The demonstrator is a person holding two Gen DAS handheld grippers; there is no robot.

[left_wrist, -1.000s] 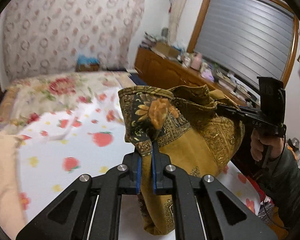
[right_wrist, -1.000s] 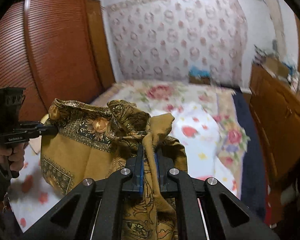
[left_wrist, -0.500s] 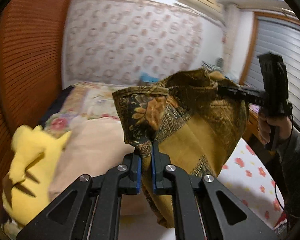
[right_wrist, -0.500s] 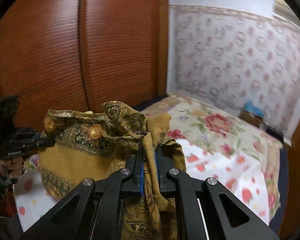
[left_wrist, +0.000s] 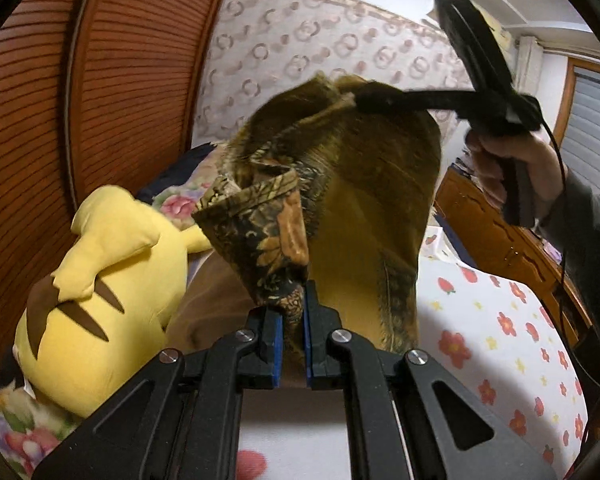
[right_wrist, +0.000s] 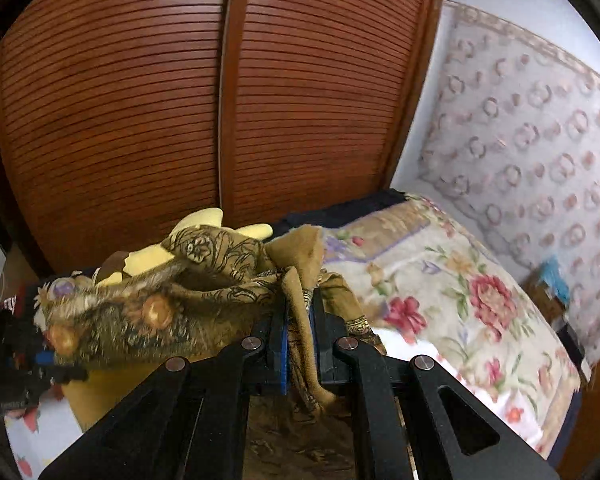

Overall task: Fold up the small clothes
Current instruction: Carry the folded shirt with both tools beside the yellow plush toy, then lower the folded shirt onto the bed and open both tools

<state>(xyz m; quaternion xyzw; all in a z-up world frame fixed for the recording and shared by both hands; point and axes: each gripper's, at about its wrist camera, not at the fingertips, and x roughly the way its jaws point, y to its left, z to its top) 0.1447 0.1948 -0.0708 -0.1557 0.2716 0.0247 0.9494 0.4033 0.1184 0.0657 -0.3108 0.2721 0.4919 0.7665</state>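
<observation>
A mustard-yellow cloth with dark patterned borders (left_wrist: 364, 216) hangs in the air between both grippers, above the bed. My left gripper (left_wrist: 291, 304) is shut on one patterned corner of it. My right gripper (right_wrist: 299, 312) is shut on another corner; it also shows in the left wrist view (left_wrist: 364, 98), higher up, with the cloth bunched at its tip. In the right wrist view the cloth (right_wrist: 160, 300) stretches left toward the blurred left gripper (right_wrist: 56, 364).
A yellow plush toy (left_wrist: 112, 308) lies on the bed at the left, against a brown louvred wardrobe (right_wrist: 180, 100). A floral bedspread (right_wrist: 460, 292) and a flower-print white sheet (left_wrist: 500, 328) cover the bed. A wooden dresser (left_wrist: 512, 240) stands at the right.
Both grippers have swung left with the cloth, from facing the window toward the wardrobe and plush toy. The right gripper has risen above the left. Both grips have held.
</observation>
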